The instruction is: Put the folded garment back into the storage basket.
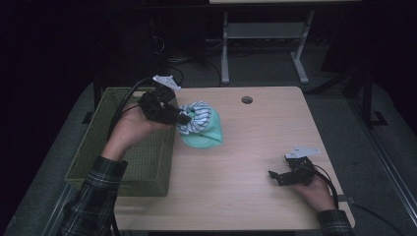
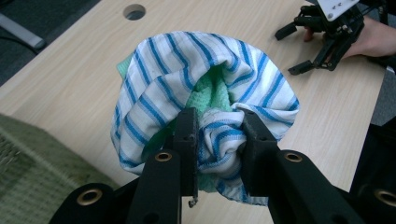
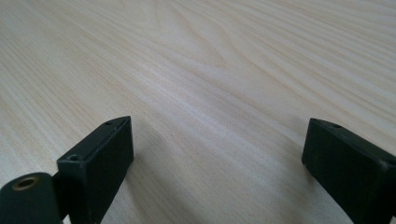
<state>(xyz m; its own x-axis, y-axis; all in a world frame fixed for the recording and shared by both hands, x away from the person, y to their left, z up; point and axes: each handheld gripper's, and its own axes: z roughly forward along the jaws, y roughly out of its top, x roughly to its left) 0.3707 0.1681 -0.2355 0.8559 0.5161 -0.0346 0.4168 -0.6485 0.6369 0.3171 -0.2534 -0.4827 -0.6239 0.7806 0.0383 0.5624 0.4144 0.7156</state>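
1. Left gripper view: the left gripper (image 2: 217,135) is pinching a bunched fold of the striped cloth (image 2: 205,84), with a green cloth (image 2: 210,91) wadded inside.
2. High view puts the bundle left of centre, beside the green basket (image 1: 93,162).
3. Looks soft, light and floppy, so grabbing a thick gathered fold seems best.
4. It's a rounded wad with no real long axis; the green tail droops toward the bench (image 1: 255,147).
5. The right gripper (image 1: 282,178) rests spread wide, lower right.

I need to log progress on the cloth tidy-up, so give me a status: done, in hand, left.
Done: the left gripper has the bundled cloths, striped over green, pinched between its fingers.
In hand: the bundle hangs beside the green basket, just off the table.
Left: getting it into the basket, probably. The right gripper rests open near the table's front edge.
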